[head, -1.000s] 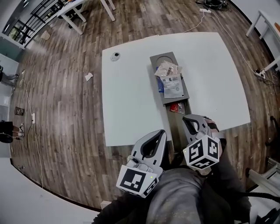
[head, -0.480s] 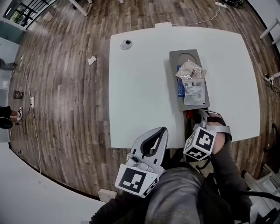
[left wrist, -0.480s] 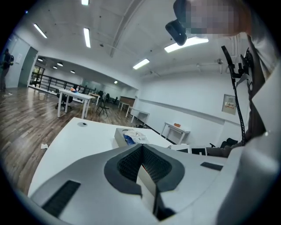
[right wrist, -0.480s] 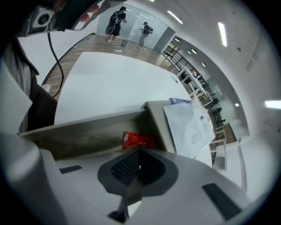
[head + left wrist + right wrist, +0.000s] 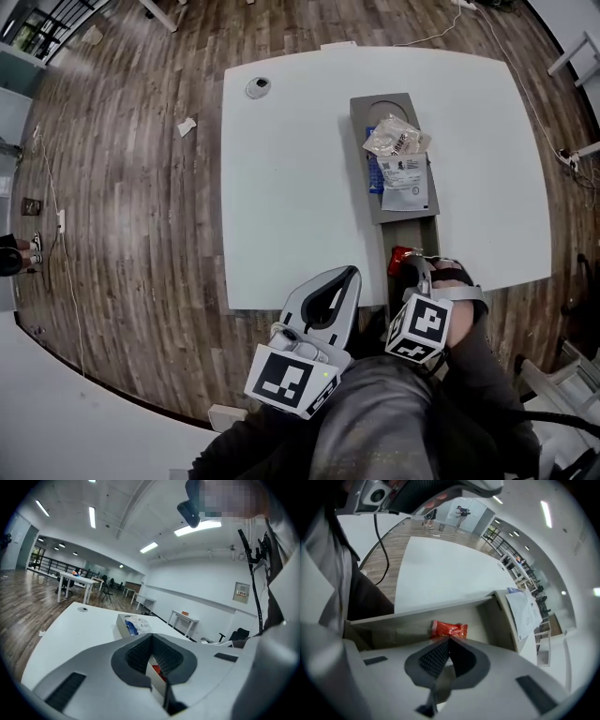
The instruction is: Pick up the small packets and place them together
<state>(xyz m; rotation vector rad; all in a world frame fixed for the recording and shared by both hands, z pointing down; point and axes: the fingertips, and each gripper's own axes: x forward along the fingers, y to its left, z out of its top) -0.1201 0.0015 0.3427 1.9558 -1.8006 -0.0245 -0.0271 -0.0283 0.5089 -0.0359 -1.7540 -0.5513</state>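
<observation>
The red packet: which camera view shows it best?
The right gripper view. There the red packet lies large and nearly whole, just beyond that gripper's closed jaws. The head view shows it small, partly behind the right gripper. The left gripper view shows only a red sliver of it past its jaws.

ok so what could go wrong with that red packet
The right gripper is shut at the near edge of the red packet; so thin a hold, if any, may slip on lifting. The packet lies low in a walled slot, so it could snag on the wall coming out.
</observation>
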